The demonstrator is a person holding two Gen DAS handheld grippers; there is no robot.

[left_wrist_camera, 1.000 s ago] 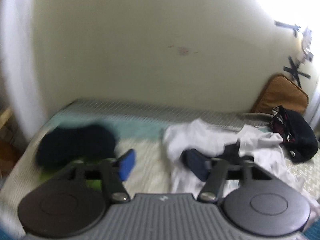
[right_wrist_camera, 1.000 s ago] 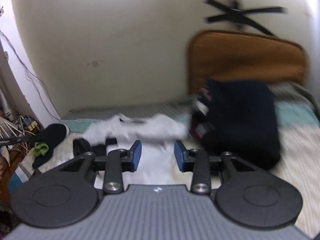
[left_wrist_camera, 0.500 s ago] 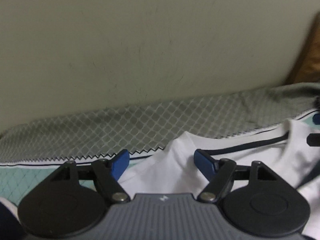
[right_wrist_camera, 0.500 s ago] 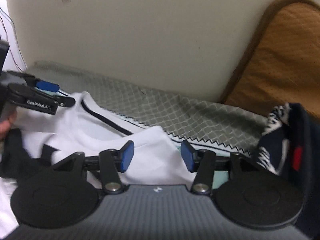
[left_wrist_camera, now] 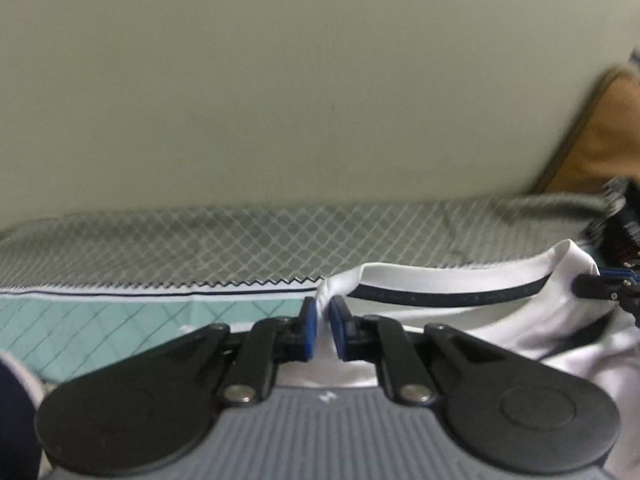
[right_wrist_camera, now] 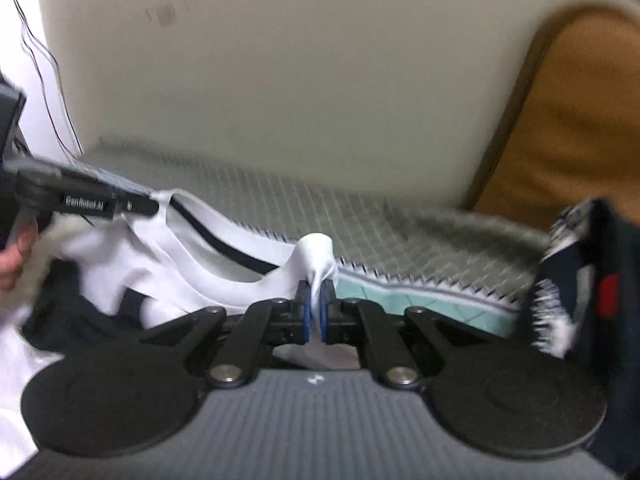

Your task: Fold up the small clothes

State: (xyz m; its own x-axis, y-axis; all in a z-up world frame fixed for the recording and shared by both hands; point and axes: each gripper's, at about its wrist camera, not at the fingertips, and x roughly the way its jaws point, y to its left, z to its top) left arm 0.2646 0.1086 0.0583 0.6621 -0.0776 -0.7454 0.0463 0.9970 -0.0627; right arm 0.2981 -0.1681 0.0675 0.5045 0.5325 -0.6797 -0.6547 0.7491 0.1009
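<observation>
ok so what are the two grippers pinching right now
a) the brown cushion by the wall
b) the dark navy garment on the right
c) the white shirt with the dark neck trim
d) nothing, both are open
c: the left gripper and the right gripper each have their blue pads closed on a bunched fold of the white shirt, one at either side of its dark-trimmed neckline.

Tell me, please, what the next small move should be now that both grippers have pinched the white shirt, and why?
Probably lift both grippers together and draw them apart. The left gripper and right gripper have just closed on the white shirt at either end of its dark-trimmed neckline, while the body lies bunched on the bedspread. Raising it taut should let the fabric hang flat for folding.
</observation>
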